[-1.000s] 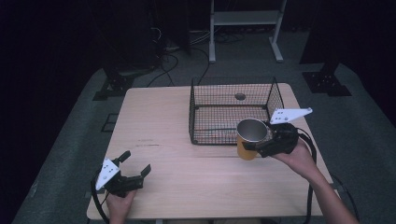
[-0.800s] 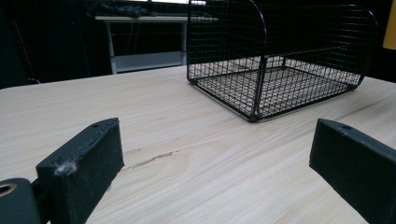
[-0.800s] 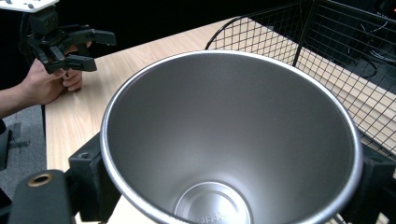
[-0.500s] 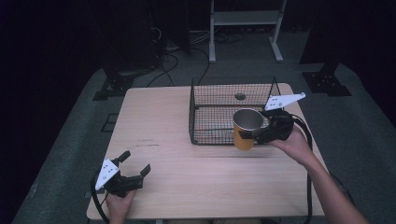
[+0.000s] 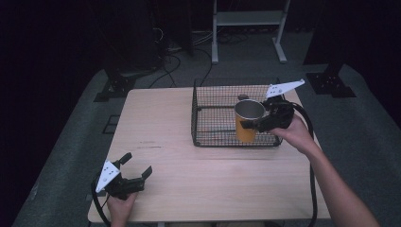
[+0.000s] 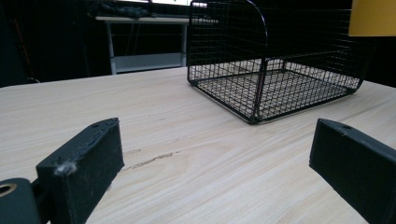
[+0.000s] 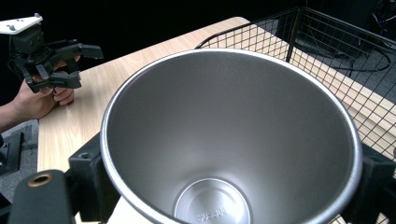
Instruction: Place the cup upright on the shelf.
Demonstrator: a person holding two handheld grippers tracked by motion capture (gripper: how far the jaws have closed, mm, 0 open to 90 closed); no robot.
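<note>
Right of centre in the high view, the right gripper [image 5: 257,124] clamps its fingers on the yellow steel-lined cup [image 5: 248,121] — held above the wire basket [image 5: 215,118]. Lower left, the left gripper [image 5: 134,174] rests on the tabletop [image 5: 161,123], fingers spread wide, holding nothing.

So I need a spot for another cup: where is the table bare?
The table is bare left of the wire basket, and along the front strip between the left gripper and the person's right forearm. The crowded part is the basket's right side, where the right gripper holds the yellow cup.
</note>
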